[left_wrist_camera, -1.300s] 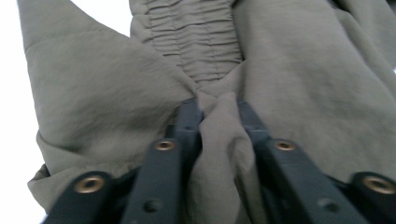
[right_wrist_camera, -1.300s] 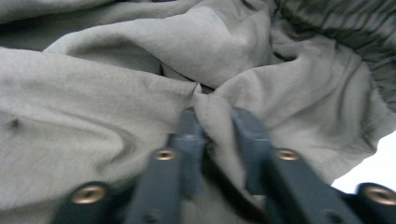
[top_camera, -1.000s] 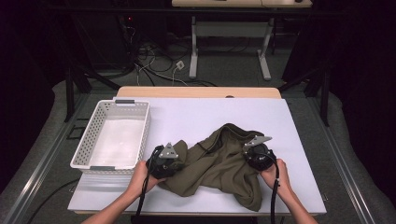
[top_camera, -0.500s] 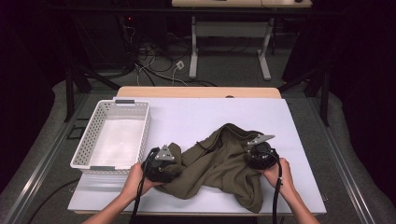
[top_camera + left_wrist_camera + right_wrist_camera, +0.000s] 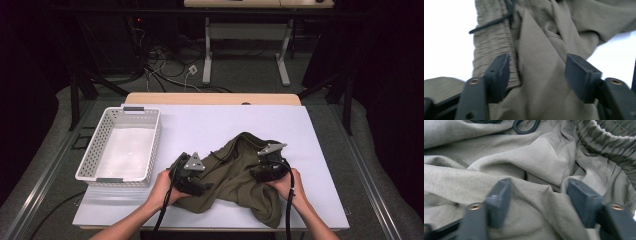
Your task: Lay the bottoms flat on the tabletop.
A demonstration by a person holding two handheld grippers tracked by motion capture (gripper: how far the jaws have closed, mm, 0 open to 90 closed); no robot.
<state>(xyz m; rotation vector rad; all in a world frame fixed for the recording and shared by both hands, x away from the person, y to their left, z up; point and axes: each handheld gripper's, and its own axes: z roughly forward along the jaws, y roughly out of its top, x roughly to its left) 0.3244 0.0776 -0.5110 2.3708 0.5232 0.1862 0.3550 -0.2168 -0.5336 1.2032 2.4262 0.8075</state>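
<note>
Olive drawstring trousers [image 5: 235, 175] lie crumpled on the near-centre of the white desk [image 5: 215, 125], elastic waistband [image 5: 609, 142] bunched, black cord [image 5: 491, 22] trailing off it. Left gripper [image 5: 197, 187] at the garment's left edge, right gripper [image 5: 260, 175] at its right side, well apart. Both sets of fingers [image 5: 499, 72] have just been opening: now released, cloth lying slack between the pads, not pinched. White perforated basket [image 5: 120, 150] sits left of the trousers, just beside the left hand. Desk is a white sheet over a wooden top. Beyond it: grey carpet, tangled cables [image 5: 165, 65], white legs of another table [image 5: 245, 55], dark surroundings.
</note>
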